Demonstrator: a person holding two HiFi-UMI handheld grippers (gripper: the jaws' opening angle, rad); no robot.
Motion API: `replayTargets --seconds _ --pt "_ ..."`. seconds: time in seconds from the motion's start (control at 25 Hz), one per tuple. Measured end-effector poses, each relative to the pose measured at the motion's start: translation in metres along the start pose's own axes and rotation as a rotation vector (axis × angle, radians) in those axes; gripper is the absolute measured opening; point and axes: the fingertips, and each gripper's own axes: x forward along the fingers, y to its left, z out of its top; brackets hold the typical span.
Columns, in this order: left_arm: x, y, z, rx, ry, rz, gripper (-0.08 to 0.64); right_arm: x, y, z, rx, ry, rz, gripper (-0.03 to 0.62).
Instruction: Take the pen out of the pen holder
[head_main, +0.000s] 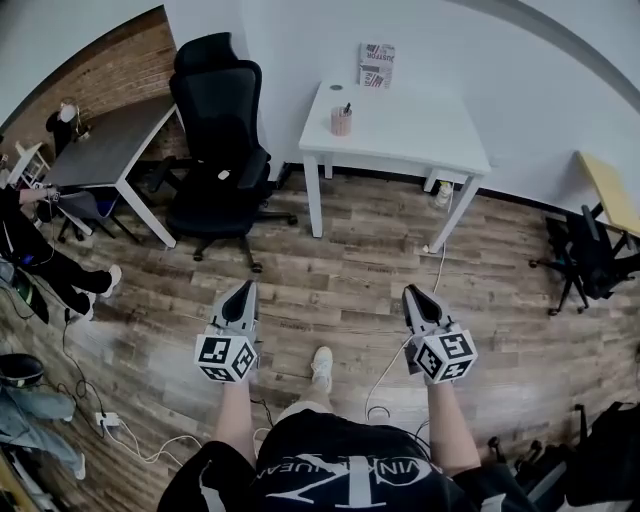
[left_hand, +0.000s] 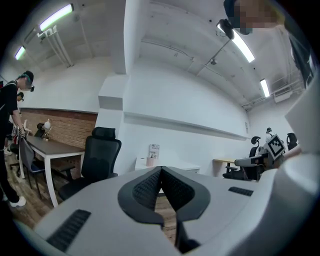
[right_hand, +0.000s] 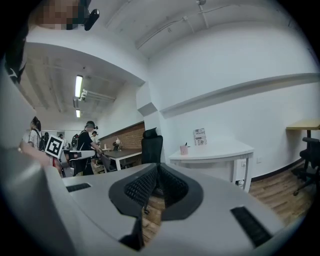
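A pink pen holder stands near the left edge of a white table across the room, with a dark pen sticking up out of it. Both grippers are held level over the wooden floor, far short of the table. My left gripper is shut with nothing in it, its ribbed pads meeting at the tip. My right gripper is likewise shut and empty. The pen holder shows small beyond the left jaws, and the pen holder also shows on the table in the right gripper view.
A black office chair stands left of the white table, next to a grey desk. A printed card leans on the wall behind the holder. Cables trail over the floor. People stand at the left; another chair at the right.
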Motion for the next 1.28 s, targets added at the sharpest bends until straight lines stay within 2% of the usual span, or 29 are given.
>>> replayTargets --seconds 0.12,0.52,0.56,0.64,0.76,1.28 --pt "0.025 0.016 -0.004 -0.052 -0.011 0.014 0.014 0.020 -0.014 -0.003 0.006 0.016 -0.011 0.037" --pt "0.103 0.043 -0.012 -0.051 0.046 -0.023 0.014 0.087 -0.059 0.001 0.081 0.031 -0.077 0.040" --pt "0.110 0.048 -0.012 -0.052 0.049 -0.025 0.014 0.094 -0.062 0.000 0.087 0.035 -0.081 0.048" --pt "0.124 0.057 -0.013 -0.053 0.055 -0.029 0.014 0.109 -0.066 0.001 0.100 0.042 -0.084 0.119" --pt "0.143 0.071 -0.013 -0.059 0.058 -0.032 0.014 0.130 -0.070 0.003 0.110 0.045 -0.087 0.147" --pt "0.227 0.124 -0.017 -0.073 0.068 -0.073 0.015 0.210 -0.093 0.010 0.152 0.036 -0.137 0.175"
